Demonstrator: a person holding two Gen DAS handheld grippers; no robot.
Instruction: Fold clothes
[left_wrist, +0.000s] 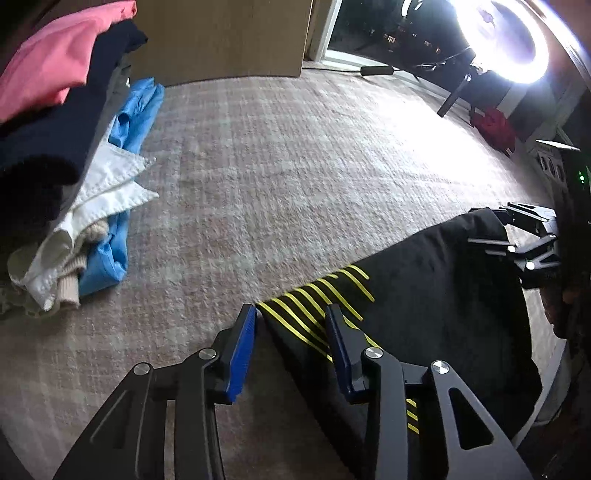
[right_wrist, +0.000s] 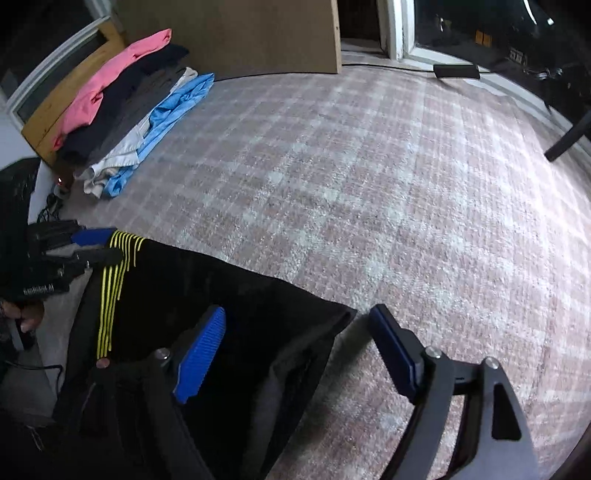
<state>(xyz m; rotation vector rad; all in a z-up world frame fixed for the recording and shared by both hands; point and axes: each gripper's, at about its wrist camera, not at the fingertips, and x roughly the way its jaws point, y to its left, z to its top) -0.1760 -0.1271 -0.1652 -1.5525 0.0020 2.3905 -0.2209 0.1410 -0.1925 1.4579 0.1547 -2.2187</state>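
Over on the far left, the pile of clothes is sitting on the carpet, pink on top, then navy, grey, white and a light blue piece at the bottom edge. It's looking stacked, though the white one is flopping out a bit loosely.

Moving right, the left gripper is hovering with its jaws spread apart, straddling the corner of the black garment where the yellow stripes are running. It isn't pinching anything that I can see.

Further right, the garment is lying fairly flat on the carpet, well apart from the pile. The right gripper is sitting at the opposite corner, also wide open, one finger over the cloth and the other over bare carpet.

My guess is it's mid-fold on this black piece: either both tools are lining up to grab the far corners, or they're letting go after laying an edge down. Can't tell which. If it's a grab, both would need to be closing on the fabric edge together so it's lifting evenly.
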